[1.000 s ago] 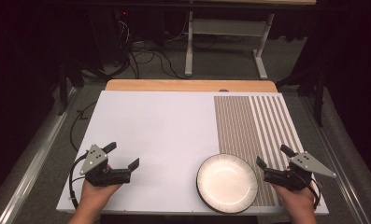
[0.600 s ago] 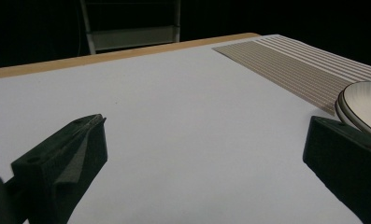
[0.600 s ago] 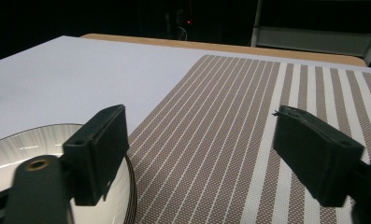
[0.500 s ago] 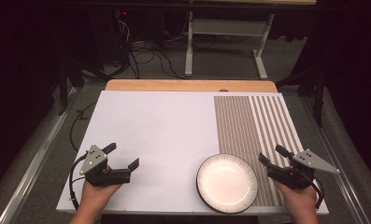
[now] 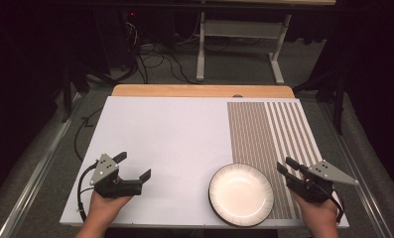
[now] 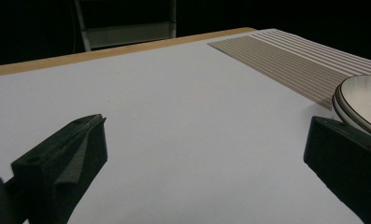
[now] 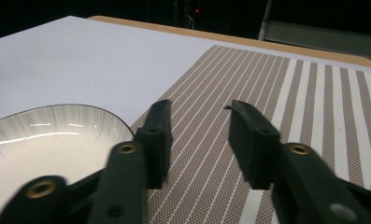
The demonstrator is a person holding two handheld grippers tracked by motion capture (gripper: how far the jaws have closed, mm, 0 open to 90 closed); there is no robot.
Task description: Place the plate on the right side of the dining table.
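A white plate (image 5: 240,194) with a dark rim and nothing on it sits near the front edge of the table, half on the striped mat. My left gripper (image 5: 135,165) rests low at the front left, its jaws wide open and empty and pointing toward the plate. In the left gripper view (image 6: 206,120) the plate (image 6: 360,100) shows just past the right jaw. My right gripper (image 5: 284,164) is just right of the plate, over the mat. Its jaws (image 7: 199,105) have just been closing; a narrow gap is left, with nothing between them. The plate (image 7: 47,140) lies to their left.
A brown-and-white striped placemat (image 5: 269,144) covers the right part of the white tabletop (image 5: 164,144). A wooden strip (image 5: 199,90) runs along the far edge. Beyond it on the floor are cables (image 5: 155,54) and a metal stand (image 5: 239,29).
The right gripper's jaws have drawn much closer together. Both hands and the plate have stayed in place.
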